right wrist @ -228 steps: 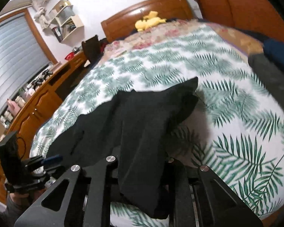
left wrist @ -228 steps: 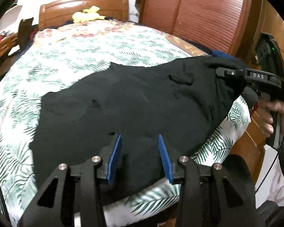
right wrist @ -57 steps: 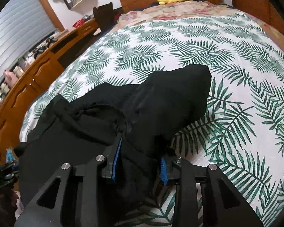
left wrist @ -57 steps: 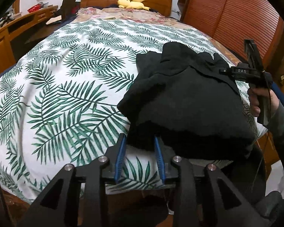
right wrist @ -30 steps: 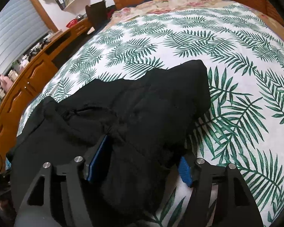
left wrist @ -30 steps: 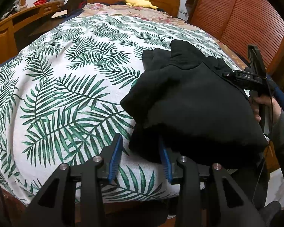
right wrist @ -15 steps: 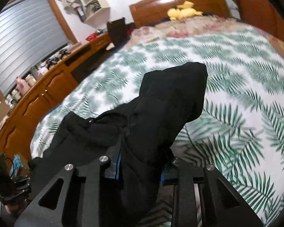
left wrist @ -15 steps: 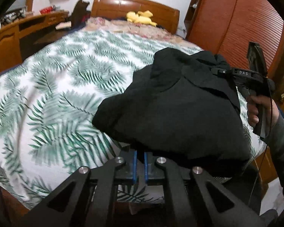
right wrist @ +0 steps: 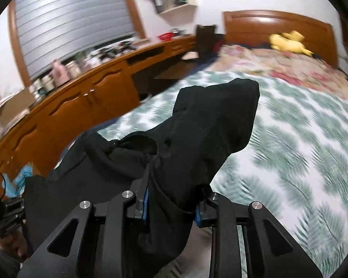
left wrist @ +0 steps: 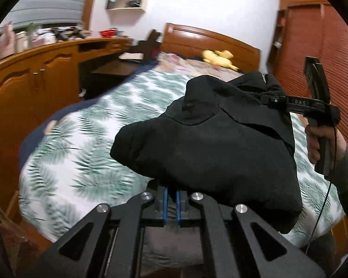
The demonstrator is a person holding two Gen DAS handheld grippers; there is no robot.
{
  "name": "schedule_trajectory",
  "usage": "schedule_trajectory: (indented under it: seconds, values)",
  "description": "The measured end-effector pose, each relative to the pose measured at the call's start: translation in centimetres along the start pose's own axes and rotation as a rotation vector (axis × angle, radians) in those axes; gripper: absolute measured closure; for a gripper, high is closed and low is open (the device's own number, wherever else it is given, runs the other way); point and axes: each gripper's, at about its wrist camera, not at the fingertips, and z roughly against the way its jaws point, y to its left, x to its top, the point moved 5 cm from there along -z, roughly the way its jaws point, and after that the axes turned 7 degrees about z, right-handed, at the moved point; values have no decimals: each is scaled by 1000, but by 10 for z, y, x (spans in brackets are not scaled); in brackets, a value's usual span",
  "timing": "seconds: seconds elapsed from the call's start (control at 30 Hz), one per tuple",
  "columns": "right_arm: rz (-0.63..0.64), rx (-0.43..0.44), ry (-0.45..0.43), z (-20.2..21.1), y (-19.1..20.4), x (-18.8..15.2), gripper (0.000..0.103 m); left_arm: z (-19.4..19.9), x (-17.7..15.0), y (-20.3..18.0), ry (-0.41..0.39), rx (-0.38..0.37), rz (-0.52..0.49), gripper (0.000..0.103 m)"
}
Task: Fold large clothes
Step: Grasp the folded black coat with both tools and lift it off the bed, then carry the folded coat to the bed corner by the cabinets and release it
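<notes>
A black garment, folded into a thick bundle, hangs in the air above the palm-leaf bedspread. My left gripper is shut on its near edge, blue pads nearly together. My right gripper is shut on the garment's other side, cloth bunched between the blue pads and draped over them. The right gripper also shows in the left wrist view, held in a hand at the bundle's right. The left gripper shows dimly at the lower left of the right wrist view.
A wooden cabinet run with clutter on top lines the left of the bed. A wooden headboard and a yellow plush toy are at the far end. A red-brown wardrobe stands at the right.
Both grippers opened on the bundle lying on the bed, then shut on it again. They have lifted it off the bedspread, and both views have tilted up toward the room.
</notes>
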Motion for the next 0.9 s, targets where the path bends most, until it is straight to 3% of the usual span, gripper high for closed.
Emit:
schedule_trajectory:
  seconds: [0.23,0.47,0.67,0.9]
  values:
    - [71,119,21,-86,64,53,77,10,21,74,-61,130,67,102]
    - [134,198,58,-156,134,84,78,22,36,144,-91,275,112,102]
    - [238,216,104,-182,179,97,78,24,37,177,-84,355,108,102]
    - [232,200,134,-213,198,99,77,10,36,205,-59,399,170,102]
